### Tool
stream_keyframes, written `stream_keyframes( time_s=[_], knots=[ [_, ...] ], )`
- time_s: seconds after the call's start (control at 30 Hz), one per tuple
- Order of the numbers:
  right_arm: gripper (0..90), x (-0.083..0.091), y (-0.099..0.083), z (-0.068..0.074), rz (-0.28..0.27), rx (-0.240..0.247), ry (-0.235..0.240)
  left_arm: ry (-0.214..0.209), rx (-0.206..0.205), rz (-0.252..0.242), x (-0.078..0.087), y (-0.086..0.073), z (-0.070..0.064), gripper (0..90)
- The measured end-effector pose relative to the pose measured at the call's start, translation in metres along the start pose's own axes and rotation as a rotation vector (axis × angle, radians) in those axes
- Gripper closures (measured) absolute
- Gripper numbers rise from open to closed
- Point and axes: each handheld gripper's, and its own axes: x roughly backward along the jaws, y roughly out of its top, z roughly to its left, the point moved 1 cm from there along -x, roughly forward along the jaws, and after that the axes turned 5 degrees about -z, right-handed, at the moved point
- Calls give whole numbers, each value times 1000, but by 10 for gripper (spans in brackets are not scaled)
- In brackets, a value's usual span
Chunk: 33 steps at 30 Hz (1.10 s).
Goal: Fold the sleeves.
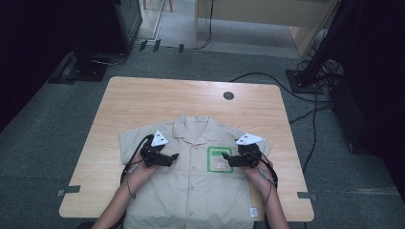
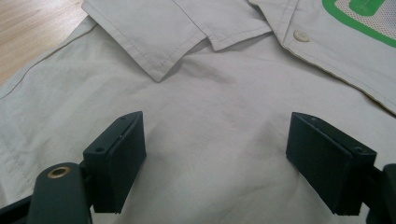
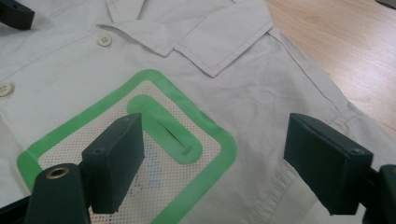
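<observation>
A beige short-sleeved shirt (image 1: 196,181) lies flat and buttoned on the wooden table (image 1: 143,100), collar (image 1: 193,128) pointing away from me. Its chest pocket (image 1: 220,160) has a green border and a mesh face. My left gripper (image 1: 173,157) hovers open over the shirt's left chest. In the left gripper view the gripper (image 2: 215,123) has plain fabric (image 2: 219,154) between its spread jaws, below the collar point (image 2: 159,70). My right gripper (image 1: 225,159) is open beside the pocket. In the right gripper view it (image 3: 215,122) straddles the green pocket (image 3: 182,140), nothing held.
A round cable hole (image 1: 229,95) sits near the table's far edge. Bare wood (image 3: 355,51) lies beyond the shirt's shoulder. Black cables (image 1: 310,114) trail on the carpet to the right, by a dark stand (image 1: 305,78). A white tag (image 1: 253,212) hangs at the hem.
</observation>
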Motion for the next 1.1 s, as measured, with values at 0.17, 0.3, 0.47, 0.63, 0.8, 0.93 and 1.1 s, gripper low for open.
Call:
stream_keyframes(
  time_s=[0.17, 0.3, 0.47, 0.63, 0.8, 0.93, 1.1],
  knots=[
    [200, 1, -2, -5, -3, -18, -4, 0, 0, 0, 0, 0, 0, 200],
    [199, 2, -4, -8, -5, -24, -11, 0, 0, 0, 0, 0, 0, 200],
    [199, 2, -6, -11, -7, -35, -18, 0, 0, 0, 0, 0, 0, 201],
    [199, 4, -8, -14, -8, -40, -26, 0, 0, 0, 0, 0, 0, 200],
    [200, 5, -9, -17, -10, -42, -31, 0, 0, 0, 0, 0, 0, 201],
    [200, 6, -10, -19, -10, -39, -34, 0, 0, 0, 0, 0, 0, 200],
    [211, 7, -12, -21, -23, -34, -41, 0, 0, 0, 0, 0, 0, 201]
  ],
)
